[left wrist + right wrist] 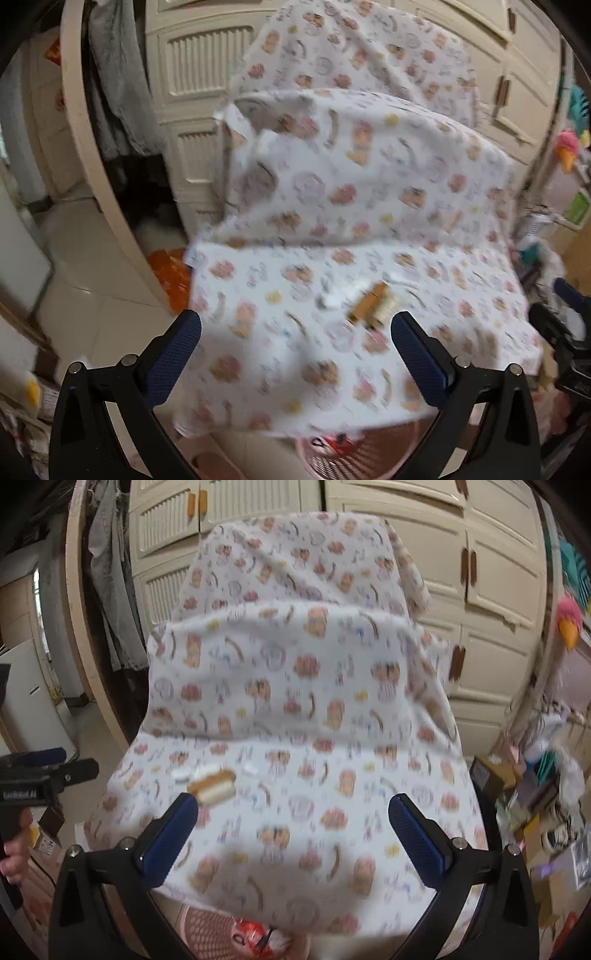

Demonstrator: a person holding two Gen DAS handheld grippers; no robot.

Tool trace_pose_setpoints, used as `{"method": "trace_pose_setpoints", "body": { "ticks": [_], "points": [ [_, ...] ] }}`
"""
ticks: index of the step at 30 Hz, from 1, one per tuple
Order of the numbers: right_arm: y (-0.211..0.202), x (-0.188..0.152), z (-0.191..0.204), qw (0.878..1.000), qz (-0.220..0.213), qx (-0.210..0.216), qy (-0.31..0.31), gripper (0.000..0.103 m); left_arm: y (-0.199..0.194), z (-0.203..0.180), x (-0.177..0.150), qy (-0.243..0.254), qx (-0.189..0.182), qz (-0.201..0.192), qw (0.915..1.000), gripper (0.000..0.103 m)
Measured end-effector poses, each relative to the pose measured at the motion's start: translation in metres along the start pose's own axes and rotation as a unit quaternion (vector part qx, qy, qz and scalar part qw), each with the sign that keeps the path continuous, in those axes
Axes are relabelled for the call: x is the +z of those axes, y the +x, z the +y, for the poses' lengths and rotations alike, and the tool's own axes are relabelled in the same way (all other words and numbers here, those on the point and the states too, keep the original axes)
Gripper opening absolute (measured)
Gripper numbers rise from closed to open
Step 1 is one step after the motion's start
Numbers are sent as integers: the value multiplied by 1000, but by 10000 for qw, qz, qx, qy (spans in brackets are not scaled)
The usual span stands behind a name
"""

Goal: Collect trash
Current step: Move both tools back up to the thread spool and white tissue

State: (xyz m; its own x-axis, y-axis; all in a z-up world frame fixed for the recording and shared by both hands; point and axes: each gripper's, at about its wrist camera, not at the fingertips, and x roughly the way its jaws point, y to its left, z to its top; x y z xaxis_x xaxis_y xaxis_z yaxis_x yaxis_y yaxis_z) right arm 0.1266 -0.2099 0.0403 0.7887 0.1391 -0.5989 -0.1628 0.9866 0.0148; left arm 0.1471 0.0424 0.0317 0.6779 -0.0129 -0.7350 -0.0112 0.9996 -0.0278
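Right claw (295, 823) is held with fingers apart, nothing gripped; the orange wrapper (213, 783) is seen on the printed sheet (332, 701), just beside its left fingertip. Left claw (295, 339) likewise spread.

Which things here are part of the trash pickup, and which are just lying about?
For the job:
- orange-and-white wrapper on the patterned sheet
- small white scraps beside it
- pink basket below the sheet's front edge
- left gripper and right gripper, both open

Lying about:
- wardrobe doors
- hanging clothes
- pink plush toy
- boxes
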Motion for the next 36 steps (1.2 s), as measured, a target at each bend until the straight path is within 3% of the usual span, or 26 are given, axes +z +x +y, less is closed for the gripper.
{"method": "trace_pose_setpoints", "body": {
  "ticks": [6,10,13,15,19,22,26,31,36],
  "points": [
    [34,-8,-3,9999,104,-36,53,103,37,2,12,-12,39,209,9998,102],
    [56,-18,1,9985,537,-8,-52,103,69,1,19,-57,-89,592,9982,102],
    [56,-11,8,9986,384,-80,-368,103,87,2,25,-224,-46,918,9955,101],
    [58,-10,10,9985,342,-117,-414,103,88,6,29,-380,-387,995,9936,101],
    [68,-11,11,9983,559,23,-155,103,92,12,29,-465,-483,929,9934,101],
    [74,-11,16,9982,585,131,-47,103,103,20,24,-784,-716,1070,9886,89],
    [86,-13,28,9977,651,40,-199,103,115,23,25,-1221,-1406,1415,9723,72],
    [104,-13,43,9966,785,124,-217,103,116,16,26,-995,-981,1489,9789,64],
    [128,-14,59,9950,972,198,-91,103,118,26,25,-1129,-799,1544,9783,61]
  ]
}}
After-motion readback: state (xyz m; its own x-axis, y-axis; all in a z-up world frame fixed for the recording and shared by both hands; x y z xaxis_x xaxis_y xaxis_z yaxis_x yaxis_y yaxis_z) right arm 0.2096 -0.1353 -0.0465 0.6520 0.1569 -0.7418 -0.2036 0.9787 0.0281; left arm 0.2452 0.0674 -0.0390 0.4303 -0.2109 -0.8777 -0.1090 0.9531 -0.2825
